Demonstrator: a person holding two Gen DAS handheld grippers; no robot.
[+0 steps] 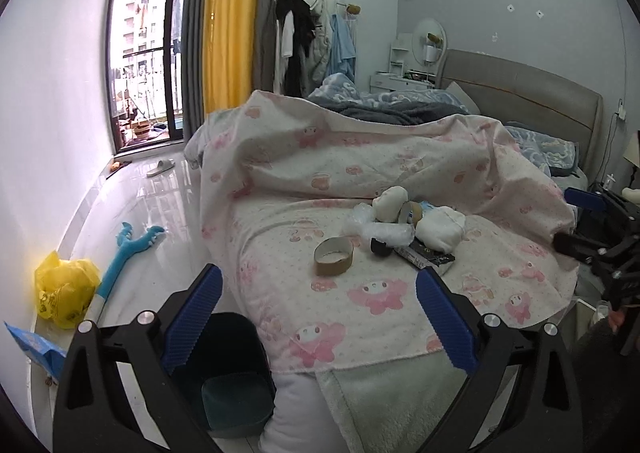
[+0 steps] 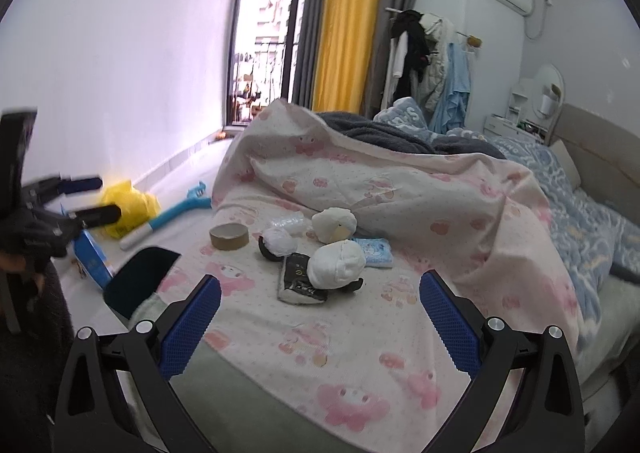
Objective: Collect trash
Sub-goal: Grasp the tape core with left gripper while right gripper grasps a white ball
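Left tongs: left gripper (image 1: 318, 315) spread wide, nothing between the blue pads, held low over the near left corner of the bed
Right tongs: right gripper (image 2: 320, 323) also spread and empty, hanging over the near edge of the pink quilt (image 2: 360, 365)
Trash: a loose cluster on the quilt, ahead of both grippers: cardboard tape ring (image 1: 334, 255) at the left of the group, bubble wrap (image 1: 386, 232), two white paper wads (image 2: 337, 263) and (image 2: 334, 225), a dark flat packet (image 2: 298, 283), a small blue tissue pack (image 2: 374, 252)
Bin: dark bin (image 1: 224, 369) on the floor against the near left side of the bed, just under the left gripper
Key relation: the tape ring lies straight ahead of the left gripper, nearest piece to it, opening up, slightly wider left to right; the packet and near wad lie nearly centred before the right gripper
Judgement: nothing picked yet; left hand likely suits the ring, right the wad or packet
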